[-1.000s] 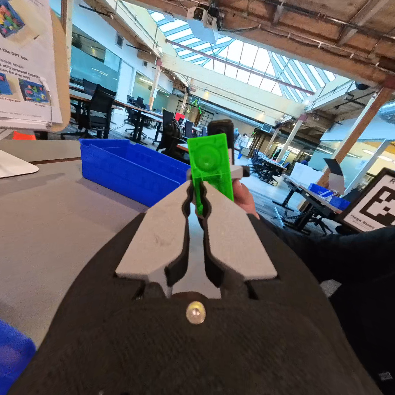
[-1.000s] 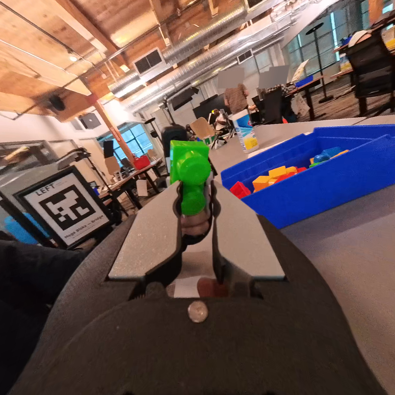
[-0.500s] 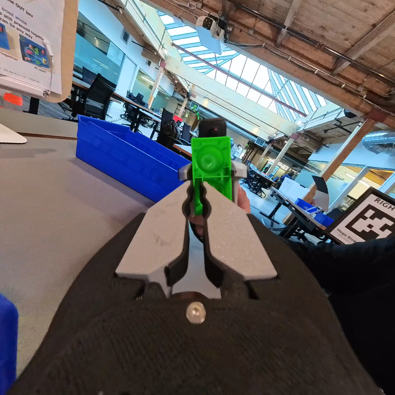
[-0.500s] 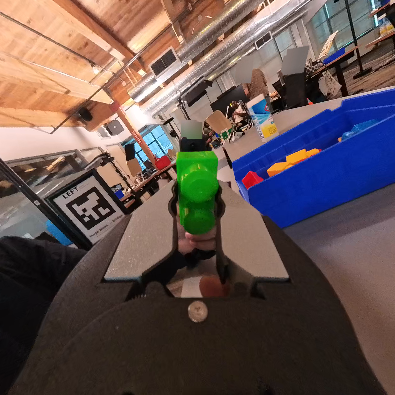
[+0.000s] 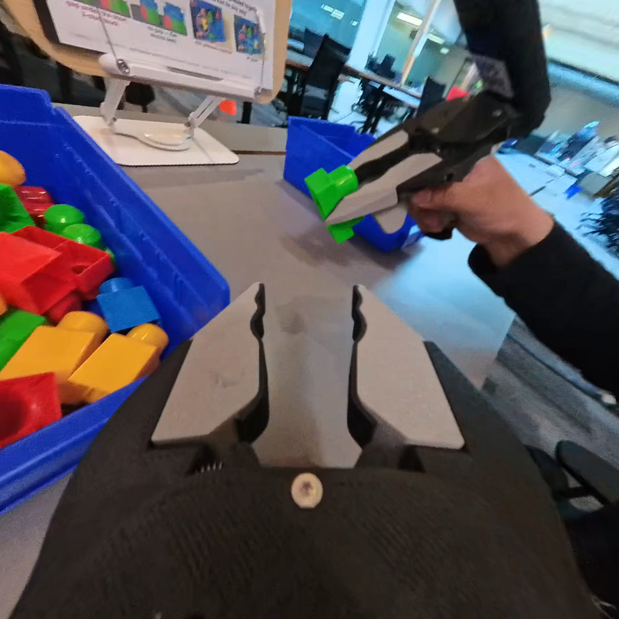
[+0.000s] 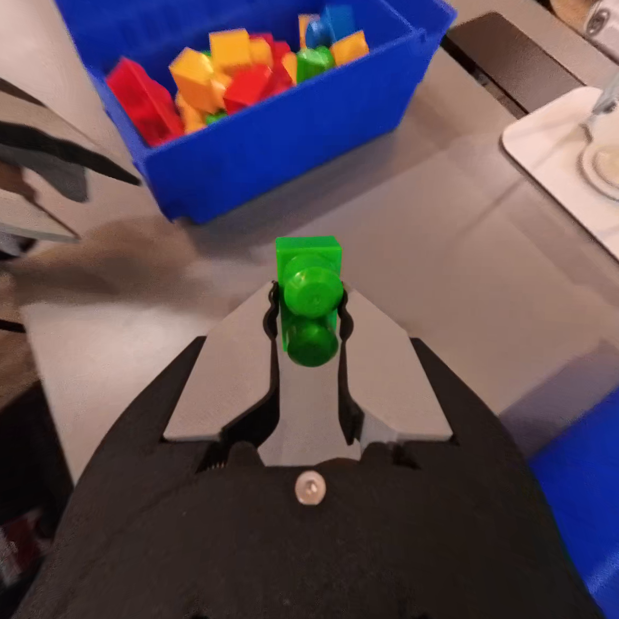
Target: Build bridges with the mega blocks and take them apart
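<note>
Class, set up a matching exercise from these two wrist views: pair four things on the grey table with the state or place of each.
Things:
1. left gripper
2. right gripper
3. blue plastic bin beside the left gripper
4. white stand base

States:
A. holds mixed coloured blocks
B. open, nothing between its fingers
C. carries a board with printed sheets
D. clamped on a green two-stud block

Pairs: 1-B, 2-D, 3-A, 4-C

Each hand-held gripper has a broad black, finely ribbed body with one silver screw (image 5: 306, 490) set at its centre. Its two fingers (image 5: 214, 375) are flat grey wedges tapering forward, lined inside with wavy black pads. The person's hand (image 5: 479, 207) emerges from a black sleeve (image 5: 556, 301).
</note>
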### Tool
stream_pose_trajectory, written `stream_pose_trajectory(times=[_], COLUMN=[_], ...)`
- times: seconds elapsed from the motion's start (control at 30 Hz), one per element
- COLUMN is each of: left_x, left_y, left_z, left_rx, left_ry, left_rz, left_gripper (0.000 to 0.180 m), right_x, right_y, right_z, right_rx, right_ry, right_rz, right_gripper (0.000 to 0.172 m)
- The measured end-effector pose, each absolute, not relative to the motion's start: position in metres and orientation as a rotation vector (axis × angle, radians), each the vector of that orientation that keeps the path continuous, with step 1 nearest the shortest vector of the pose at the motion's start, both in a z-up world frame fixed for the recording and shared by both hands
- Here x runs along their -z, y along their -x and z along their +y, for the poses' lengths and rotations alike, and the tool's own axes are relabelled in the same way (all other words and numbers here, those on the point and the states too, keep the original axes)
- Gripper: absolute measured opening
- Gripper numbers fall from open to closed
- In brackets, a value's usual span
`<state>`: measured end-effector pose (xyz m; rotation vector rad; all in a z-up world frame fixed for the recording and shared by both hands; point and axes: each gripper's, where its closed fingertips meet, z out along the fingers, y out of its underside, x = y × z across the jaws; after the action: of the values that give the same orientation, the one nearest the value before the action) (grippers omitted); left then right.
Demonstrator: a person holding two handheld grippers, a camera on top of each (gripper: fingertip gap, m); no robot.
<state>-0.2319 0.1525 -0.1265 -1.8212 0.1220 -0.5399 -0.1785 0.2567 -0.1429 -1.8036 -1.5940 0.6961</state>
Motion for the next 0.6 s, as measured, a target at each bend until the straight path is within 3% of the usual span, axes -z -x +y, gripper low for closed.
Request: stream_pose_trajectory(times=[0.27, 0.6], left_x=[0.173, 0.186], left_y=[0.274, 0.282], left_z=[0.139, 0.184], left_rx=[0.197, 0.184], left_ry=[2.043, 2.104], left_rz=[0.123, 0.115], left_gripper=[0.042, 0.027], right_x=[0.216, 0.229], right_y=[0.189, 0.207], right_z=[0.273, 0.252], right_rx=[-0.109, -0.379], right_ry=[1.822, 1.860], right_rz=[-1.954, -1.915], right_gripper=[0.031, 0.032])
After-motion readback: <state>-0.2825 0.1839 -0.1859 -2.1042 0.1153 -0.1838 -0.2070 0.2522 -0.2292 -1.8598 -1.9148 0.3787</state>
